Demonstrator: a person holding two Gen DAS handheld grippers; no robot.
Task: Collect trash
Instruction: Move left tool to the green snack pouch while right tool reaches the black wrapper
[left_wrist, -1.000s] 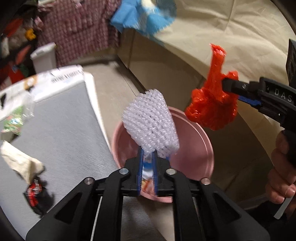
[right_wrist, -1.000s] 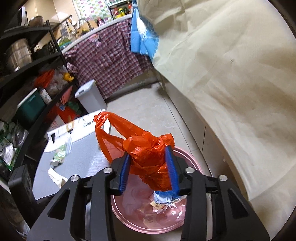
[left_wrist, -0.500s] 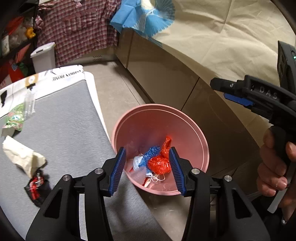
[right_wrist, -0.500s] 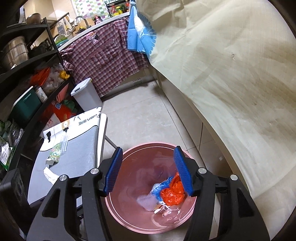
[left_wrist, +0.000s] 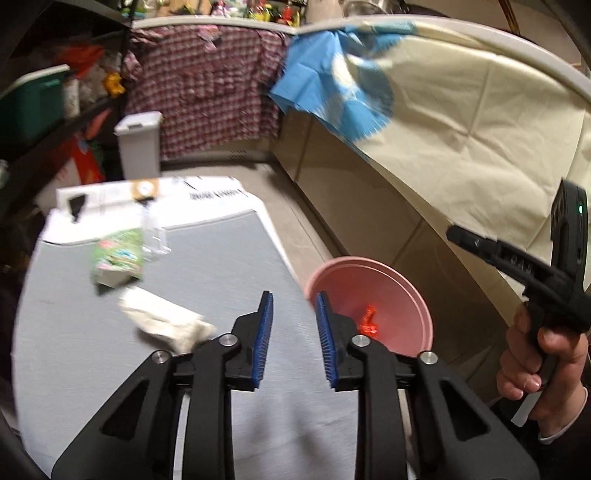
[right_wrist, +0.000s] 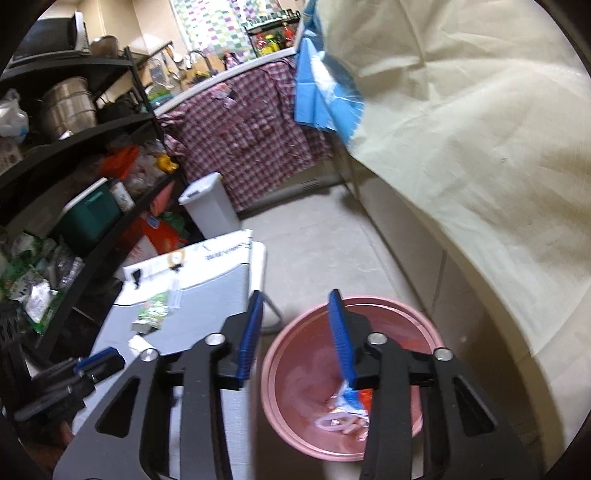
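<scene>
The left claw (left_wrist: 293, 306) hangs over the near edge of the grey counter (left_wrist: 110, 369) with nothing between its blue pads; its jaws stand a little apart and are closing. Just ahead and to its left on the counter lies a crumpled whitish tissue (left_wrist: 166, 325), and farther back a green snack wrapper (left_wrist: 118, 258) beside a clear plastic piece (left_wrist: 153, 240), with a white printed sheet (left_wrist: 207, 192) at the far end. To the right of this claw, beside the counter's edge and lower, stands the pink bin (left_wrist: 406, 280), and a bit of red plastic bag (left_wrist: 369, 321) shows inside it.

The right claw (right_wrist: 295, 325) is also empty, its jaws partly apart and closing. It hangs above the gap between the counter and the pink bin (right_wrist: 424, 325). In the bin lie the red plastic, a blue-and-white scrap (right_wrist: 349, 398) and pale pink looped trash (right_wrist: 340, 421). In the left view the right claw's black body is gripped by a hand (left_wrist: 539, 354) at the right edge.

Beyond stand a white pedal bin (right_wrist: 210, 203), a checked shirt (right_wrist: 243, 133) draped over a rail, a cream cloth (right_wrist: 461, 147) and dark shelving (right_wrist: 74, 129) crowded with goods
</scene>
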